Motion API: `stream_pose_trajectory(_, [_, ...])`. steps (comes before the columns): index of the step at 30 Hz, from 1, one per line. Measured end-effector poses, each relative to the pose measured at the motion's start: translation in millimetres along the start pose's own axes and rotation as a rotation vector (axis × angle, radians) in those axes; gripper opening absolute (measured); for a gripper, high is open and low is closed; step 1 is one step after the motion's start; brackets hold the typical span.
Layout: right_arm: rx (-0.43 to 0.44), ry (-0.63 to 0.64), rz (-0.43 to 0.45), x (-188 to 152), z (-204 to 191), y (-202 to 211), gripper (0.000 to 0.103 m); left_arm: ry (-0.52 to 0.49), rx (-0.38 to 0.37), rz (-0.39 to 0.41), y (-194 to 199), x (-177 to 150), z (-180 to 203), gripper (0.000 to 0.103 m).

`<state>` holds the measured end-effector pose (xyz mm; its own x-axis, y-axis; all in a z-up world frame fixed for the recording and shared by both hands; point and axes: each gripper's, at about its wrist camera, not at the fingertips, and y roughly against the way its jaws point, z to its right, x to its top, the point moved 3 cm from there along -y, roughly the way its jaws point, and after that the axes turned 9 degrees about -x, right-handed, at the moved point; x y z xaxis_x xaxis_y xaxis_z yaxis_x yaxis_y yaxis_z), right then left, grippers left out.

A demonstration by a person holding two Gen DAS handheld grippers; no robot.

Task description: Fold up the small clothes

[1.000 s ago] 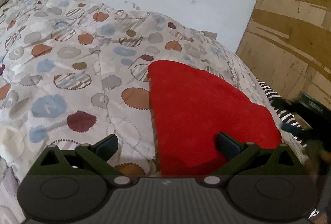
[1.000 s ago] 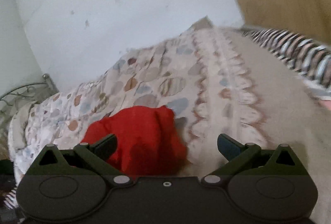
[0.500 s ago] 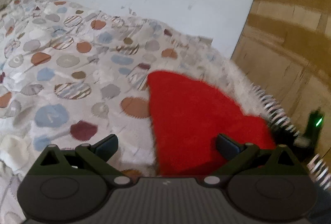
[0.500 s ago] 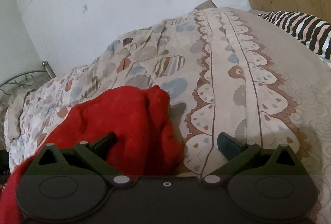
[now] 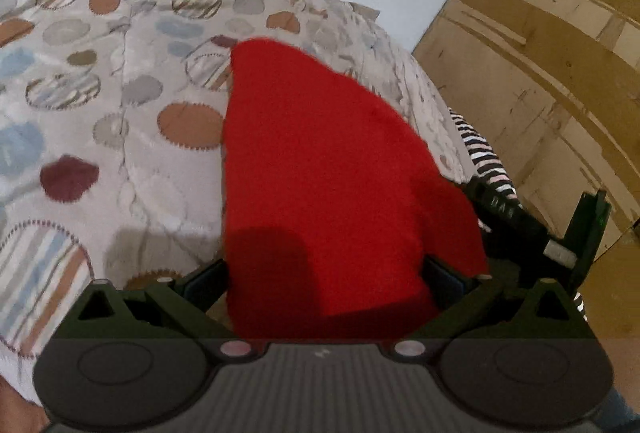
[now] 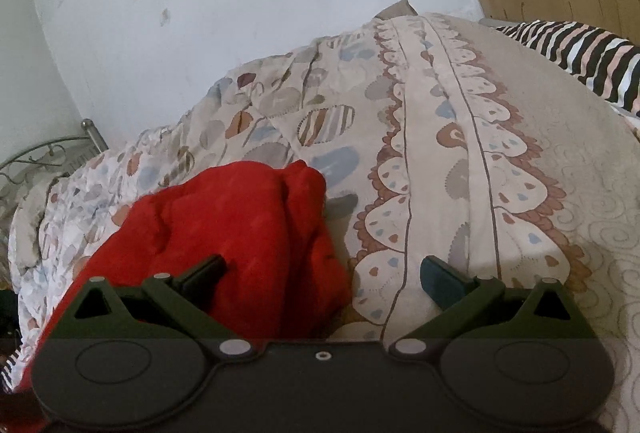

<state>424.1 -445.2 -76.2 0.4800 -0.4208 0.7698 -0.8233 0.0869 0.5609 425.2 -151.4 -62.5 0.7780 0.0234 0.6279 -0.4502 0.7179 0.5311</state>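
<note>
Left wrist view: the left hand-held gripper (image 5: pixel 326 273) stands spread wide, released, its fingers flanking the near end of a red garment (image 5: pixel 320 169) lying flat at frame centre on the patterned bedspread (image 5: pixel 100 93). A striped cloth (image 5: pixel 484 153) shows at right.

Right wrist view: the right hand-held gripper (image 6: pixel 324 271) is likewise released; the red garment (image 6: pixel 224 225), bunched, fills the lower left, beneath its left finger (image 6: pixel 208 267).
</note>
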Motion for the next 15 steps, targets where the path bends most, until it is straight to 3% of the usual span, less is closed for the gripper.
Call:
stream_pose_trajectory(7, [0.015, -0.021, 0.008, 0.2, 4.9, 1.3, 0.102, -0.087, 0.070, 0.010, -5.2, -7.8, 12.7, 0.103])
stream_pose_trajectory(11, [0.035, -0.046, 0.005, 2.0, 7.6, 2.3, 0.103, -0.076, 0.069, 0.002, -4.8, -7.0, 12.5, 0.103])
stream_pose_trajectory(13, [0.060, -0.090, -0.023, 9.6, 8.4, 5.2, 0.103, -0.070, 0.067, 0.000, -4.7, -7.5, 11.9, 0.103])
stream_pose_trajectory(15, [0.146, -0.142, -0.042, 23.3, 3.7, 7.9, 0.103, -0.073, 0.066, 0.002, -4.9, -7.8, 11.9, 0.103])
